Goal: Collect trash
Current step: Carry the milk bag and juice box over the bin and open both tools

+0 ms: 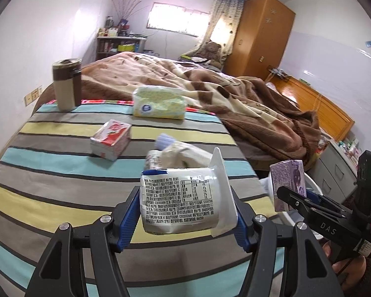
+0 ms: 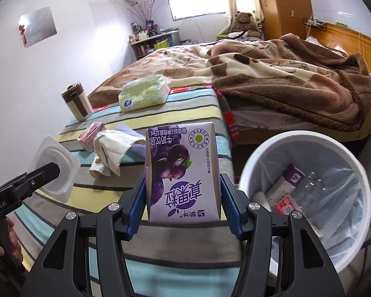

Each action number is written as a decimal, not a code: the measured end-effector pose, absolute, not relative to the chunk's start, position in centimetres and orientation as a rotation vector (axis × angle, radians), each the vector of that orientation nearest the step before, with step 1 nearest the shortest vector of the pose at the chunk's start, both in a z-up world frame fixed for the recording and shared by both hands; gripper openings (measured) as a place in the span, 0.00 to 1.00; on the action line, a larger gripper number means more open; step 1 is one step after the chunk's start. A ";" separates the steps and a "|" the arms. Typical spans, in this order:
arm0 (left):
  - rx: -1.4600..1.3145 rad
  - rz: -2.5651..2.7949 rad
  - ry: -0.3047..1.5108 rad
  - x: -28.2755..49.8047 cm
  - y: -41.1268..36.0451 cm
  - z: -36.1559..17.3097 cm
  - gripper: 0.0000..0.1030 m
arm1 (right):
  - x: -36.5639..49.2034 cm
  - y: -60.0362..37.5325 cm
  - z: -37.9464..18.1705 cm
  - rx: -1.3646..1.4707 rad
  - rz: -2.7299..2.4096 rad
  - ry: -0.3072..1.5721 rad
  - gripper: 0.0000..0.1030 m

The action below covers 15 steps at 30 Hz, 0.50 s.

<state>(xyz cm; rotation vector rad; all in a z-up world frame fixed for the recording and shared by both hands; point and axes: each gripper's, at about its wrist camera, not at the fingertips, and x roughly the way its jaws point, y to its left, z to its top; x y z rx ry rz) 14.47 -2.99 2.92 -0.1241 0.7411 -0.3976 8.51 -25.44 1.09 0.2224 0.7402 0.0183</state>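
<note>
My left gripper [image 1: 185, 208] is shut on a white plastic yogurt cup [image 1: 183, 198] held above the striped table; the cup also shows in the right wrist view [image 2: 54, 168]. My right gripper [image 2: 183, 198] is shut on a purple grape milk carton [image 2: 183, 170], held at the table's edge beside the white trash bin [image 2: 254, 163]. The carton also shows in the left wrist view [image 1: 287, 183]. A red-and-white carton [image 1: 111, 139] and crumpled wrappers [image 1: 178, 154] lie on the table.
A brown and cream cup [image 1: 66, 84] and a green tissue pack [image 1: 159, 102] stand at the table's far side. The bin holds several discarded boxes [image 2: 287, 185]. A bed with a brown blanket [image 2: 272, 74] lies behind.
</note>
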 end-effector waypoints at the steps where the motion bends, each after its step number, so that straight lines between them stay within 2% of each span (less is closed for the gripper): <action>1: -0.124 -0.405 0.738 14.3 -3.3 3.0 0.63 | 8.3 -25.7 1.2 0.223 0.014 0.738 0.56; 15: -0.063 -0.548 0.707 12.1 -11.0 4.9 0.63 | 5.1 -30.7 2.2 0.262 -0.095 0.690 0.56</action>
